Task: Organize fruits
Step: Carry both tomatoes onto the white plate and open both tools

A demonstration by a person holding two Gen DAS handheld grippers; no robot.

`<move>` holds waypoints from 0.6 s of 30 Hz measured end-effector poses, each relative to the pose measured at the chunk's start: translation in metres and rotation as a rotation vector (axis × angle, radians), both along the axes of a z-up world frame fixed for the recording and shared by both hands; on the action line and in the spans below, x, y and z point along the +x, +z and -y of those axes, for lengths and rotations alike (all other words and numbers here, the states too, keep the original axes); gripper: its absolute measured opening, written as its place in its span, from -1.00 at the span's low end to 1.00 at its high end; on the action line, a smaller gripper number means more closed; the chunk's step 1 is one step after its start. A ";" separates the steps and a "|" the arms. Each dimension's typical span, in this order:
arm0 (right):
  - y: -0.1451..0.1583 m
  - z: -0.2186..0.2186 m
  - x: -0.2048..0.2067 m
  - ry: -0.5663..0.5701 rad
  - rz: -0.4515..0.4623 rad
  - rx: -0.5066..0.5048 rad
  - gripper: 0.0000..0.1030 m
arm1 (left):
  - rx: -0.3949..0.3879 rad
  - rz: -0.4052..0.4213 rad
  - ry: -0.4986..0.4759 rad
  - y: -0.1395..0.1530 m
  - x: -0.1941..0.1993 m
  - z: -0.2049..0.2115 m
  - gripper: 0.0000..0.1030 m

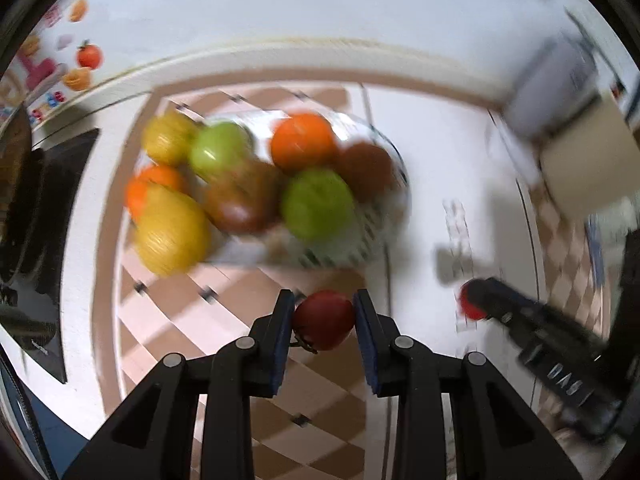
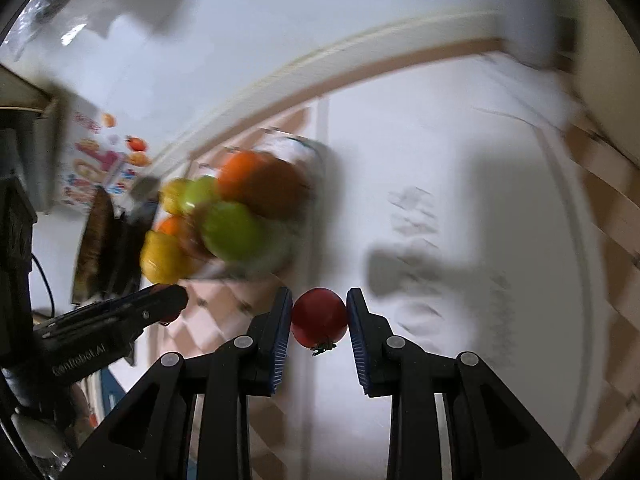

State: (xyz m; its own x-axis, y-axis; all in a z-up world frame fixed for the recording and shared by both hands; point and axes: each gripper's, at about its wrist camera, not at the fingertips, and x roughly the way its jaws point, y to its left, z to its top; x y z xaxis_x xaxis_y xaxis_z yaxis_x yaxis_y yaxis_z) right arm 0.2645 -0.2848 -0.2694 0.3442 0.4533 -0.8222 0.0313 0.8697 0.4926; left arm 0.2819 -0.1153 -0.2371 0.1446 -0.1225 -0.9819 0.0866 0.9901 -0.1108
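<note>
You have a small red tomato in each hand. The left gripper (image 1: 323,316) is pinching one red tomato (image 1: 324,320) across its middle, calyx turned toward the camera, above the checked cloth (image 1: 280,408) on the bench (image 1: 424,152). The right gripper (image 2: 319,316) is clamped on a second tomato (image 2: 319,317) the same way, over the white part of the bench. The glass bowl (image 1: 384,220) of lemons, green apples, oranges and darker fruit sits just beyond the left gripper, near but not touching.

Treat both tomatoes as light, smooth-skinned and soft: the skin is slippery and will bruise or split if squeezed harder. The pads sit on opposite flanks at the widest part, which is the right place; keep clear of the stem. The pile in the bowl looks loosely stacked, though the blur makes that uncertain, so a round fruit set on top could roll off. Lower each one into a hollow between fruits before you ease the pads apart.
</note>
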 end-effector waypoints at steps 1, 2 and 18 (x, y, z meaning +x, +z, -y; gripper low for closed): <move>-0.001 -0.010 0.010 0.021 0.012 0.010 -0.41 | 0.000 0.005 0.016 0.003 0.009 -0.005 -0.46; -0.001 -0.018 0.018 0.041 0.020 0.012 -0.41 | -0.002 0.003 0.034 0.002 0.017 -0.011 -0.46; -0.025 -0.072 0.062 0.241 0.048 -0.130 -0.35 | -0.011 -0.095 0.112 -0.046 0.053 -0.041 -0.45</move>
State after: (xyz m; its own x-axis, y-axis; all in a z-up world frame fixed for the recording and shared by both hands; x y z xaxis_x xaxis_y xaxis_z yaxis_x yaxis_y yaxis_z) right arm 0.3266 -0.2126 -0.2945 0.2791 0.4188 -0.8641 -0.2045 0.9052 0.3726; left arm 0.3350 -0.0743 -0.2826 0.0641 -0.1212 -0.9906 -0.0362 0.9917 -0.1237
